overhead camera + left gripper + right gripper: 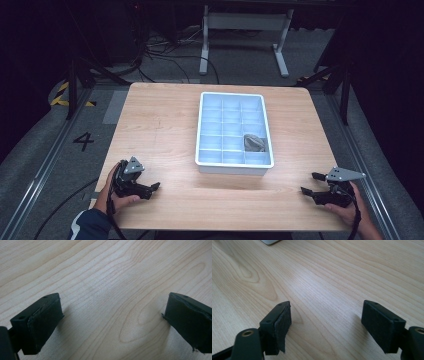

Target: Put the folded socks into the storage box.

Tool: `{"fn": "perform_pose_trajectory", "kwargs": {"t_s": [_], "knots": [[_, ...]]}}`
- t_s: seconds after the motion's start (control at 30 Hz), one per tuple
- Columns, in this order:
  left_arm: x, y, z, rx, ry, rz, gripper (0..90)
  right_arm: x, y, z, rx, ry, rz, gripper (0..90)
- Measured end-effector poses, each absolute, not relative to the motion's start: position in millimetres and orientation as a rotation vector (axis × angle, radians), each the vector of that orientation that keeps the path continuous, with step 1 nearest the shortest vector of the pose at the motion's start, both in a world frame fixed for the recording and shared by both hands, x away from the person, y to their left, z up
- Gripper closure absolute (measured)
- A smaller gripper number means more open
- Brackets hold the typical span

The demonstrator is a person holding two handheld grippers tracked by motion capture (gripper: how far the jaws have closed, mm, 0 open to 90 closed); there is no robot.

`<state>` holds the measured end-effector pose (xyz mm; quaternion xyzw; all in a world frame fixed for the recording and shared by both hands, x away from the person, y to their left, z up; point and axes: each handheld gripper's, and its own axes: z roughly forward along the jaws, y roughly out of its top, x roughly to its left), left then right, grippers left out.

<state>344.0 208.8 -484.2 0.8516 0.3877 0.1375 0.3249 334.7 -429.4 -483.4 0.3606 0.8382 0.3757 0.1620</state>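
Observation:
A pale blue divided tray (200, 135) stands in the middle of the wooden table (160, 125). One of its compartments near the front right holds a grey crumpled object (254, 143). My left gripper (154, 189) rests low at the table's front left, held by a hand, its jaws pointing right; in the left gripper view it (112, 317) stands open over bare wood. My right gripper (311, 183) sits at the front right, jaws pointing left toward the tray. In the right gripper view it (325, 320) is open with nothing between its pads (283, 323).
A white corner of the tray (270, 241) peeks in at the top of the right gripper view. Behind the table stand a white metal frame (245, 30) and loose cables on the floor (165, 55). A "4" (83, 141) is marked on the floor at left.

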Motion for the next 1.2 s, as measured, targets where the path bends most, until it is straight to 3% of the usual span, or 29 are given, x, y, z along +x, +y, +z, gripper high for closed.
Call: {"fn": "perform_pose_trajectory", "kwargs": {"t_s": [1.2], "knots": [[344.5,208.9,-484.2,2.230,1.020,0.359,1.9,335.3,-430.4,-483.5,1.068,2.363,1.055,23.2]]}}
